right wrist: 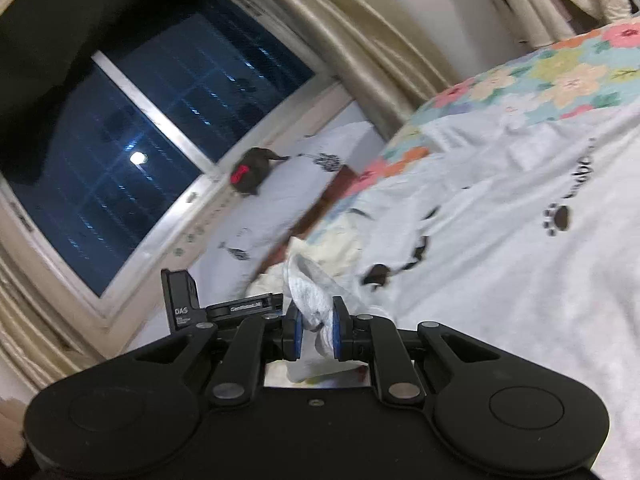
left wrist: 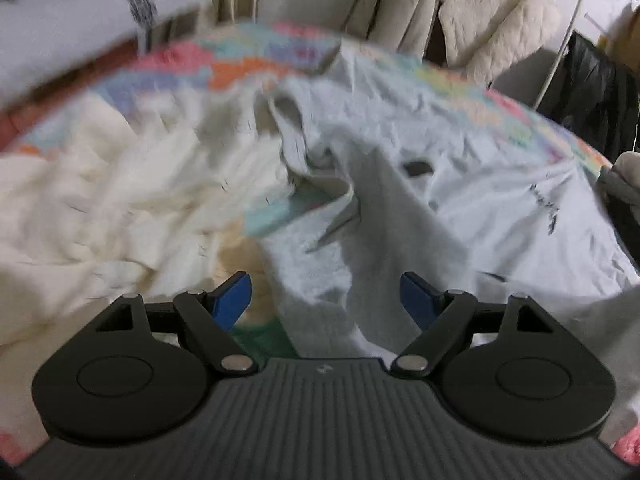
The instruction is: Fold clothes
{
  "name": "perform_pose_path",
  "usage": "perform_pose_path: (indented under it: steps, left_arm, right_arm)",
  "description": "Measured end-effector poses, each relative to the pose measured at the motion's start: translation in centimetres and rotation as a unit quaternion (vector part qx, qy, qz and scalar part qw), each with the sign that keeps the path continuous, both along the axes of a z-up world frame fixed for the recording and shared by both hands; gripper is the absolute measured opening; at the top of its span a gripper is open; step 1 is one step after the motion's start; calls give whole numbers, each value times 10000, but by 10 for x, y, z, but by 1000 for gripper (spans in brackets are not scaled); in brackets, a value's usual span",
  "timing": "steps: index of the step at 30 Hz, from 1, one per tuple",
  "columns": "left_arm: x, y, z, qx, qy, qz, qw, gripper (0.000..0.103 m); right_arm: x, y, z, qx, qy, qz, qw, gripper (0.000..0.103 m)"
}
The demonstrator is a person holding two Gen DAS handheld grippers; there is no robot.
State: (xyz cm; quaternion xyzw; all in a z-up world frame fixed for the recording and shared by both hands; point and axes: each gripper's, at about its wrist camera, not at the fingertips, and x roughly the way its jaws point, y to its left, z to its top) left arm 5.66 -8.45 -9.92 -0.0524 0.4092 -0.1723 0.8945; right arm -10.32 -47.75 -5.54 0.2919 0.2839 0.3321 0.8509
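Note:
A pale blue-white sweatshirt (left wrist: 472, 184) with black paw prints lies rumpled on a floral bedspread (left wrist: 248, 60). It also shows in the right wrist view (right wrist: 520, 264). My left gripper (left wrist: 326, 300) is open above the sweatshirt's folded grey-white part, its blue fingertips (left wrist: 234, 296) wide apart and empty. My right gripper (right wrist: 314, 330) is shut on a ribbed edge of the sweatshirt (right wrist: 310, 292) and holds it lifted. A cream fluffy garment (left wrist: 120, 200) lies to the left of the sweatshirt.
A dark window (right wrist: 132, 136) and beige curtains (right wrist: 360, 40) stand beyond the bed. A white sheet (right wrist: 280, 200) with a small black item (right wrist: 250, 174) lies by the window. Cream jackets (left wrist: 492, 12) hang behind the bed. A black bag (left wrist: 592, 80) stands at the right.

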Motion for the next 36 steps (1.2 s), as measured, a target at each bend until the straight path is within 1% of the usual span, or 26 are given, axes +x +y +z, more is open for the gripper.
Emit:
perform_pose_path:
  steps: [1,3,4,5,6,7,9,10,11,12,13,14,15,18,20,21,22,23,24,25,26,28,31,32,33,36]
  left_arm:
    - [9,0,-8,-48,133,88,9999,81]
    - [15,-1,-10,-72,84,31,9999,78]
    - [16,-1,-9,-73,9,-35,10000,47]
    - [18,-2,-8,-74,-67,-101,9999,23]
    - [18,-2,-4,-110,-128,-171,9997,10]
    - [15,-2,4,-109,-274,-184,9994,10]
    - [4,-3,26,109,-830,-88,9965,9]
    - [-7,-1,44,358,-1241,19,9916,10]
    - [-20,5,64,632,-1669,173,9838,10]
    - [-30,11,79,816,-1965,339,9765,10]
    - [-36,22,91,835,-2040,551,9738,10]
    - [-39,38,98,684,-1943,765,9756,10]
    - [-37,51,95,627,-1717,934,9787,10]
    - [-21,79,62,976,-885,1392,9815,21]
    - [-20,89,47,1382,-511,1590,9762,22]
    - [-26,94,47,1325,-471,1604,9770,25]
    - [-34,100,54,990,-544,1551,9814,30]
    - [-44,102,62,668,-661,1386,9859,32]
    - [-54,100,72,360,-817,1114,9898,38]
    - [-65,99,83,50,-972,839,9917,48]
    - [-75,95,90,-215,-1098,544,9922,52]
    - [-94,82,98,-671,-1260,-125,9897,65]
    - [-117,63,97,-1257,-1176,-1065,9793,76]
    - [-123,55,95,-1297,-1113,-1303,9766,78]
    - [-129,47,91,-1223,-1076,-1471,9756,82]
    - [-138,22,76,-596,-1118,-1795,9756,84]
  right_arm:
    - [1,-2,-1,-3,8,-19,10000,16]
    - [2,-5,-3,22,18,-40,10000,16]
    - [2,-7,-4,25,23,-39,10000,17]
    - [3,-8,-5,20,28,-30,10000,17]
    - [3,-9,-6,9,36,-17,10000,17]
    - [4,-11,-8,-7,46,-1,10000,17]
    - [5,-11,-10,-52,60,41,10000,17]
    - [6,-11,-11,-77,66,63,9999,17]
    - [8,-10,-11,-84,73,92,9999,17]
    - [9,-9,-11,-69,70,141,9999,17]
    - [10,-6,-10,-48,60,200,9998,17]
    - [10,-3,-9,-6,21,310,9995,17]
    - [9,2,-7,57,-42,469,9989,17]
    - [12,27,-6,153,-118,958,9952,17]
    - [15,46,-10,108,-78,1240,9922,17]
    - [18,55,-14,14,-31,1333,9911,17]
    - [22,65,-20,-99,22,1413,9899,17]
    - [25,73,-24,-202,70,1444,9893,17]
    - [27,78,-28,-290,110,1443,9891,17]
    - [30,82,-31,-357,145,1435,9889,17]
    - [31,83,-31,-388,154,1418,9890,17]
    - [33,81,-28,-399,122,1372,9897,17]
    - [36,77,-21,-448,29,1268,9909,17]
    - [37,75,-18,-500,-2,1242,9910,17]
    - [38,74,-16,-576,-34,1222,9908,17]
    - [43,71,-10,-732,-113,1163,9904,17]
